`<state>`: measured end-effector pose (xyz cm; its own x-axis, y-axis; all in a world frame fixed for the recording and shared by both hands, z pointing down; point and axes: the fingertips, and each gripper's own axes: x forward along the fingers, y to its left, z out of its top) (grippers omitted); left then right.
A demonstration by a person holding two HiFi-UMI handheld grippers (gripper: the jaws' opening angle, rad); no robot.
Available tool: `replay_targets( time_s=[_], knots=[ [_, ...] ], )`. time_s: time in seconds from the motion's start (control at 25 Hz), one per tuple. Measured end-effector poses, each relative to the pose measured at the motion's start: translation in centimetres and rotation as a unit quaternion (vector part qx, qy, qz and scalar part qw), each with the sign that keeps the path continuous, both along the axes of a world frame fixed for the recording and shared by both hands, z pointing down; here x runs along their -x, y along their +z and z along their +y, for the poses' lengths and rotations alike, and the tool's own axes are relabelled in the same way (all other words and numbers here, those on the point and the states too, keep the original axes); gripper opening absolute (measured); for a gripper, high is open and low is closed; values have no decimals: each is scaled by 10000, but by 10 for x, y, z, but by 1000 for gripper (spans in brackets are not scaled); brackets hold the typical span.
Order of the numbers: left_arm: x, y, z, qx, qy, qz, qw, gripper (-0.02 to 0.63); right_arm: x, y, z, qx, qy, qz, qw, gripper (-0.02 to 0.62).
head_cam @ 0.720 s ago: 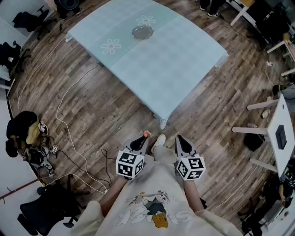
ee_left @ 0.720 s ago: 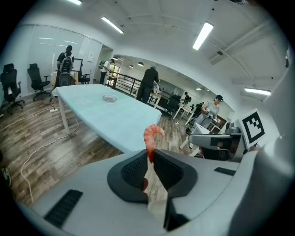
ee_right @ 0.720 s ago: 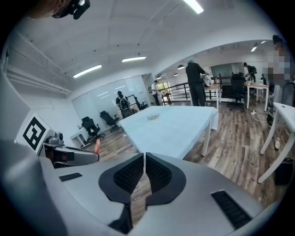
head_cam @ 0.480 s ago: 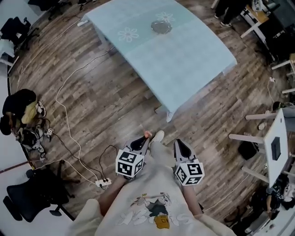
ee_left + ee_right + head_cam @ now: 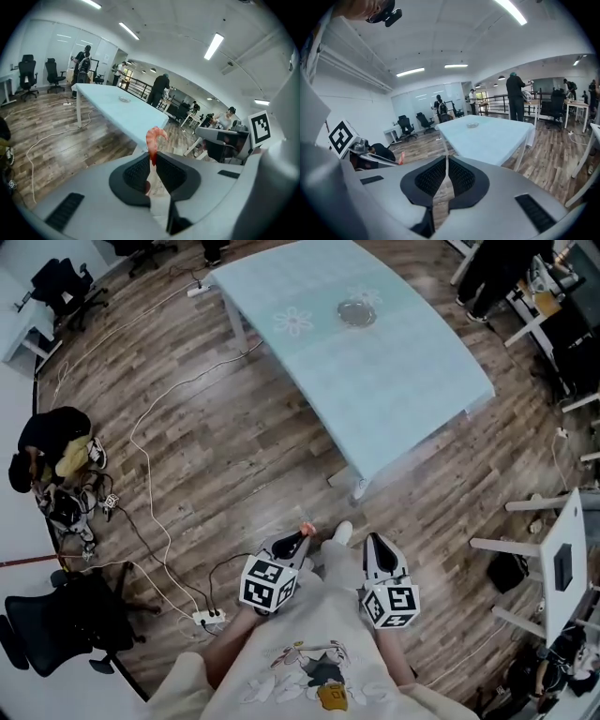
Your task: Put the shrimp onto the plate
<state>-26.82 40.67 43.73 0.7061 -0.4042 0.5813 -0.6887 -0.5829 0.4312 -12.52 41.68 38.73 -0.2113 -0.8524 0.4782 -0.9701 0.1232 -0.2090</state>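
With the left gripper's [image 5: 153,158] jaws clamped on the shrimp [image 5: 153,137] and the right gripper's [image 5: 446,161] jaws closed empty, the plate [image 5: 356,311] sits far off on the counter [image 5: 394,381], so carrying and placing are yet to do.

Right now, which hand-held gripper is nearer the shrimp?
Left. The left hand-held gripper is shut on the shrimp, which sticks out past its tips. The right hand-held gripper is alongside, shut, empty, clear of it.

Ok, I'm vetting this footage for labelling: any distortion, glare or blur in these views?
Head view: fisheye bows the table edges, otherwise sharp. Left gripper view: dark vignette in the corners, ceiling light blown out, shrimp crisp. Right gripper view: same vignette, overhead strip light glaring.
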Motion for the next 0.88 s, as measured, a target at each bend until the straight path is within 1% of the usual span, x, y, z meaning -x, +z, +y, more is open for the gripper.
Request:
replay_targets(
  time_s=[0.12,0.2,0.28,0.36,0.48,0.56,0.72,0.88],
  knots=[
    [-8,-10,-18,-93,-215,22,9997,48,-9,-11,-23,-232,-228,-125,9994,35],
    [-21,-17,-32,-176,-317,38,9993,48,-24,-17,-35,-344,-284,-178,9988,35],
    [-42,-24,-47,-262,-347,71,9990,48,-48,-23,-47,-491,-236,-144,9984,34],
    [-73,-30,-58,-340,-275,115,9990,48,-78,-27,-55,-593,-137,-105,9981,34],
    [-121,-43,-65,-507,-89,131,9986,48,-119,-27,-60,-577,-32,-153,9982,34],
    [-145,-48,-70,-575,-35,135,9982,48,-135,-24,-64,-557,-67,-218,9982,34],
    [-182,-42,-71,-462,-96,122,9988,48,-160,-17,-64,-499,-262,-317,9979,34],
    [-208,-32,-69,-334,-164,79,9993,48,-186,-4,-62,-364,-348,-395,9979,34]
  ],
)
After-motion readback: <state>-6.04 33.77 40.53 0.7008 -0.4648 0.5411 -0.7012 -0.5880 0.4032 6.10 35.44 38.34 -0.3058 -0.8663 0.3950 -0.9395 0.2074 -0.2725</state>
